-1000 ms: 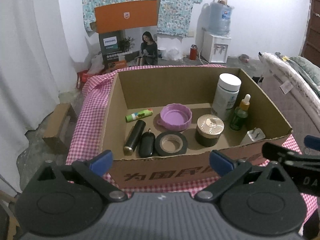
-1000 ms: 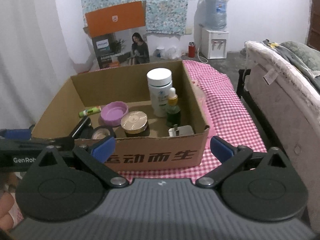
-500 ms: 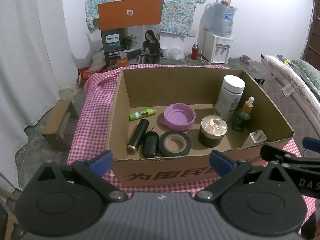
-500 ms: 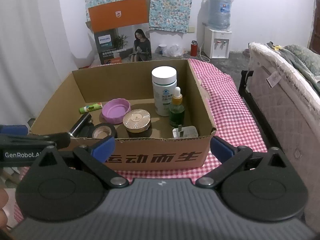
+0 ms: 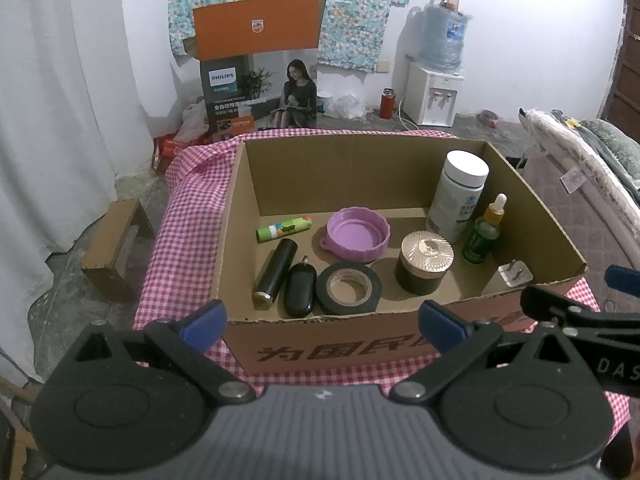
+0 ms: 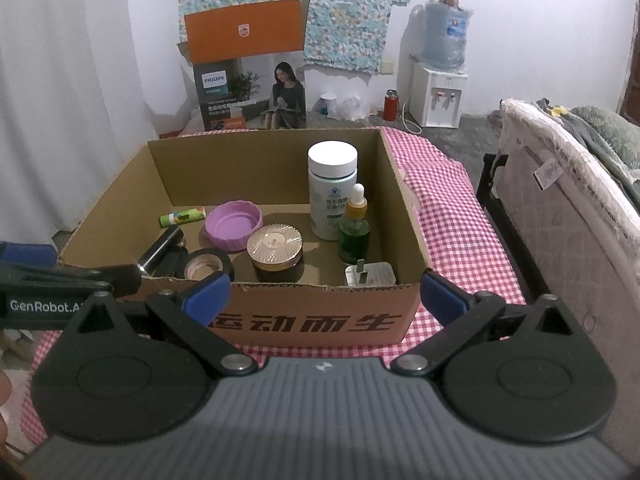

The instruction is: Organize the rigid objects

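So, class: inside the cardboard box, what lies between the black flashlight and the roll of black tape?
A black key fob lies between the flashlight and the tape roll, shown clearly in the left wrist view.

One box [image 5: 400, 160]; inside: two bottles [image 5: 456, 200], one jar [image 5: 426, 266], tape roll [image 5: 349, 288], purple lid [image 5: 358, 234], plug [image 5: 514, 274].

White walls; floral cloth [image 5: 288, 4] hung high. Below it, orange Philips carton [image 5: 258, 80] on grey concrete floor [image 5: 72, 248]. Right of carton: water dispenser [image 5: 436, 96], red flask [image 5: 386, 103]. Left: white curtain [image 5: 52, 100]. Far right: mattress [image 6: 568, 216].
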